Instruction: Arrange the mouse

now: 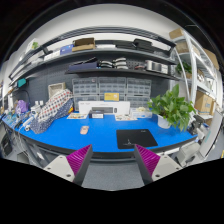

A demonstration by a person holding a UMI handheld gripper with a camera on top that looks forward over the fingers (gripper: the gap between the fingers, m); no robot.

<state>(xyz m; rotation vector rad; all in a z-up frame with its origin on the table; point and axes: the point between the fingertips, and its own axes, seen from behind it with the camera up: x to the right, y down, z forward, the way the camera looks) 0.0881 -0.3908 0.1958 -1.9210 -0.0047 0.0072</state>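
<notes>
Gripper (113,160) held wide open, empty; white mouse (84,129) seen left of black mousepad (135,138) on blue worktop (100,135).

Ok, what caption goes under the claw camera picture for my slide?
Open claw hovers before a blue desk with a black mousepad, a small white mouse and a plant.

We're looking at a brightly and evenly lit scene, light coming from overhead, with only soft shadows under the shelves (100,50). The blue desk mat (95,132) reads crisp; we see straight lines bowing hard toward the rim.
</notes>
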